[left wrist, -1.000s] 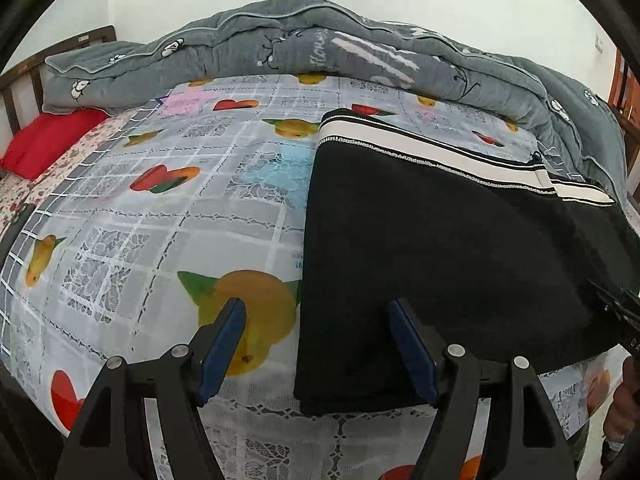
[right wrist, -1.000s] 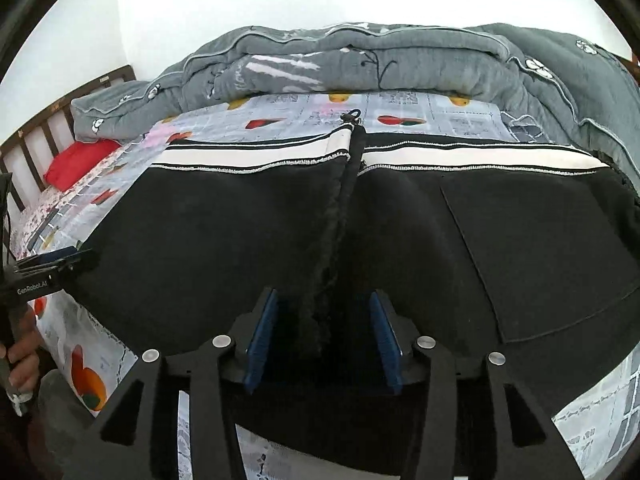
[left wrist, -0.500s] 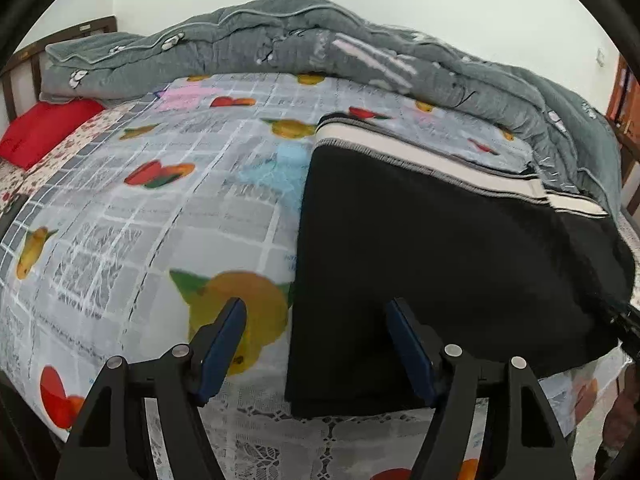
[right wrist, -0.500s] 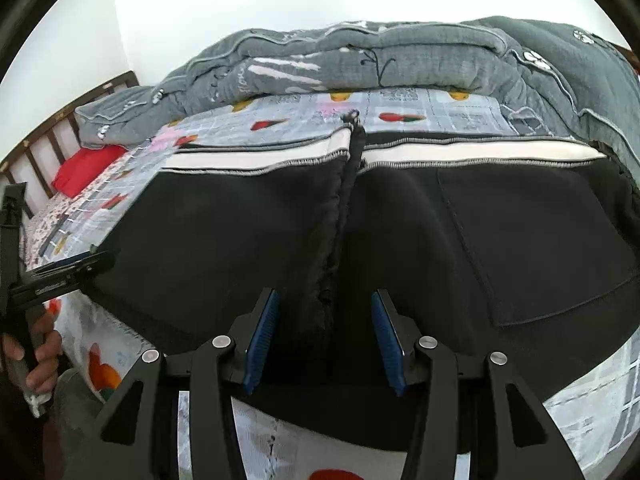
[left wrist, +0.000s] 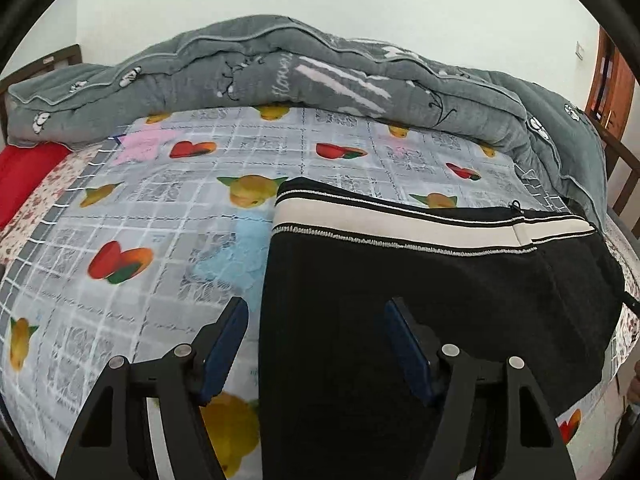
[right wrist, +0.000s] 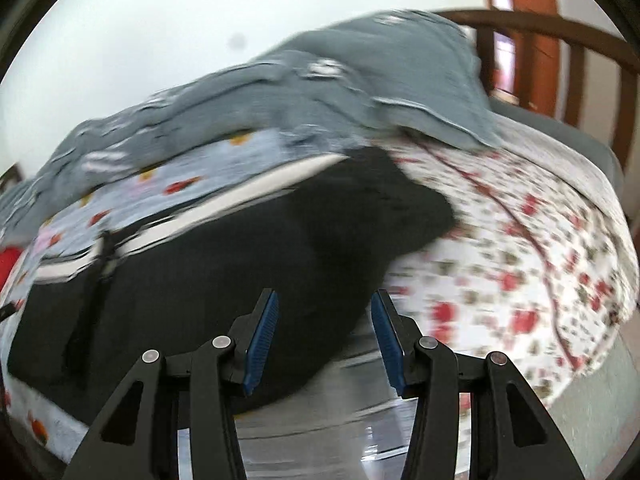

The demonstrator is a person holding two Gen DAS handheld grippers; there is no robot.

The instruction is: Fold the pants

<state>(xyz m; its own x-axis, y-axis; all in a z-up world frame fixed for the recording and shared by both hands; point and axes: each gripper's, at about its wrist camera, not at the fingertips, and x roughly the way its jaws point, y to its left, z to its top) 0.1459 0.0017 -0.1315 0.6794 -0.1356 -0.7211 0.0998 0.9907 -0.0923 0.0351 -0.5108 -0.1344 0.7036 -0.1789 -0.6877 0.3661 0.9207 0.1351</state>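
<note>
With jaws spread and empty, the left gripper (left wrist: 316, 344) straddles the left edge of the black pants (left wrist: 420, 320) lying flat on the bed (left wrist: 168, 216), soft, limp cloth probably best pinched at that edge, while the right gripper (right wrist: 325, 338), likewise spread, hovers at their right end.

The black pants (left wrist: 420, 320) with a cream, black-striped waistband (left wrist: 400, 224) lie flat near the edge of the fruit-printed bed sheet (left wrist: 160, 240), waistband toward the far side, a drawstring showing at its middle.
</note>
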